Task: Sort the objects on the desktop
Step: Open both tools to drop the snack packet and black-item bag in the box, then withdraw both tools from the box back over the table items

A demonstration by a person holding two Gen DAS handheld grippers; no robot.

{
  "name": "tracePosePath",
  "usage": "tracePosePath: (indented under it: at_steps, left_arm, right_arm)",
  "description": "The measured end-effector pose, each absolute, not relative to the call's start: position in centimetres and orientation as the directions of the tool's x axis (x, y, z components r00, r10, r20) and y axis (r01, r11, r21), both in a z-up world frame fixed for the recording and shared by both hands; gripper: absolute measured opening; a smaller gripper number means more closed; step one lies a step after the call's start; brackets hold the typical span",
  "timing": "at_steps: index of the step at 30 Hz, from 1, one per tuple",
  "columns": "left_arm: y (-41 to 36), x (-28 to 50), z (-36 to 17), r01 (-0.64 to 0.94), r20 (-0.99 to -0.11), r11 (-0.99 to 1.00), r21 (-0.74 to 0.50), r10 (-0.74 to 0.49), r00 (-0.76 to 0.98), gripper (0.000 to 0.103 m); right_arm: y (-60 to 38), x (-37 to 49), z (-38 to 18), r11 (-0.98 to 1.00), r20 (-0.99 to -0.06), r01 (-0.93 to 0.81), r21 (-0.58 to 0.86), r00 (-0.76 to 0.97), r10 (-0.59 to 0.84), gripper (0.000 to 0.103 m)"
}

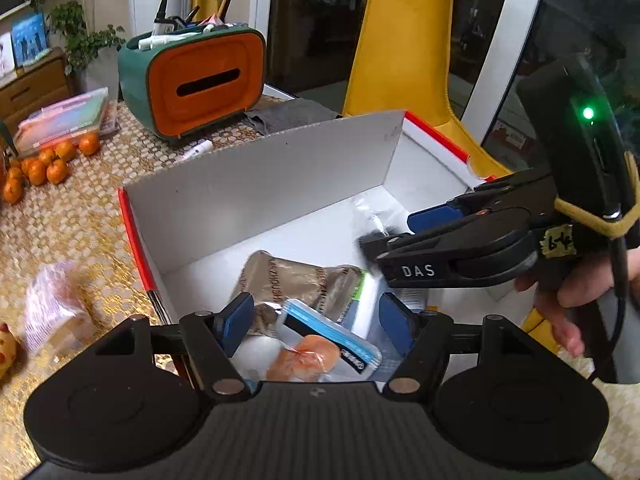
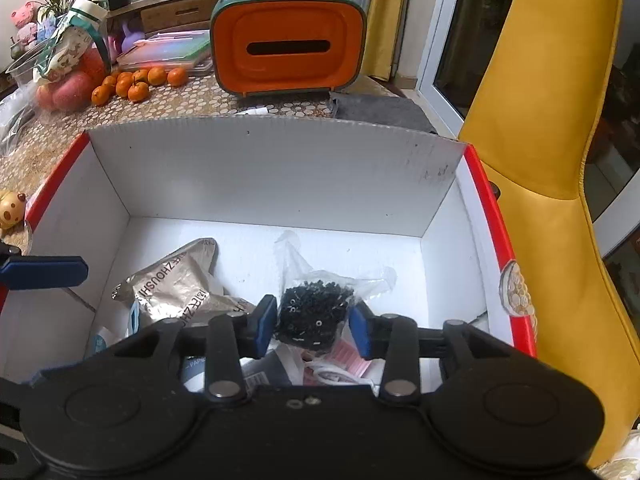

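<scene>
1. While both hover over the white box [image 2: 256,184], the right claw [image 2: 312,326] stands apart around a bag of black screws [image 2: 316,312] inside it.
2. Left claw [image 1: 316,322] is spread apart above a foil pouch [image 1: 296,280].

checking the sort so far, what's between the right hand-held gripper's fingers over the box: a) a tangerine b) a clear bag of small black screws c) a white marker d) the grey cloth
b: in the right wrist view the clear bag of small black screws sits between the blue pads of the right hand-held gripper, over the white box; whether the pads actually touch it is unclear.
</scene>
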State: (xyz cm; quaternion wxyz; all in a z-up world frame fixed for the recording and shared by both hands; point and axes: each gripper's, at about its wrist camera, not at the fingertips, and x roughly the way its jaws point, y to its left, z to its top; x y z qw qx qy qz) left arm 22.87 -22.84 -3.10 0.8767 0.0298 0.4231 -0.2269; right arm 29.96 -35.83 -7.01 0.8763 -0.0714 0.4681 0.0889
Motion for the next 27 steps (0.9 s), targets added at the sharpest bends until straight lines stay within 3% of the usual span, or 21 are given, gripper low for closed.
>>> tracePosePath:
  at_steps: [4, 16, 18, 27]
  left_arm:
    - [-22.6, 22.3, -2.7, 0.418, -0.744, 0.894, -0.162, -0.389, 0.544, 0.071]
    - [-22.1, 19.8, -0.9, 0.425, -0.71, 0.886, -0.184, -0.419, 0.566, 0.077]
    - [-21.9, 19.4, -0.6, 0.427, -0.705, 0.884, -0.19, -0.425, 0.568, 0.085]
    - [-20.8, 17.7, 0.5, 0.409, -0.683, 0.887, -0.212, -0.434, 0.587, 0.094]
  right_arm:
    - [-36.0, 29.8, -6.7, 0.977, -0.824, -0.21, -0.045, 0.561, 0.082, 0.06]
    - [-36.7, 27.9, -3.8, 0.981, -0.78, -0.191, -0.023, 0.618, 0.102, 0.071]
    - [-36.9, 27.4, -3.3, 0.981, -0.771, -0.193, -0.018, 0.627, 0.109, 0.072]
    - [-37.2, 24.9, -1.7, 0.983, -0.737, -0.182, 0.0, 0.665, 0.123, 0.08]
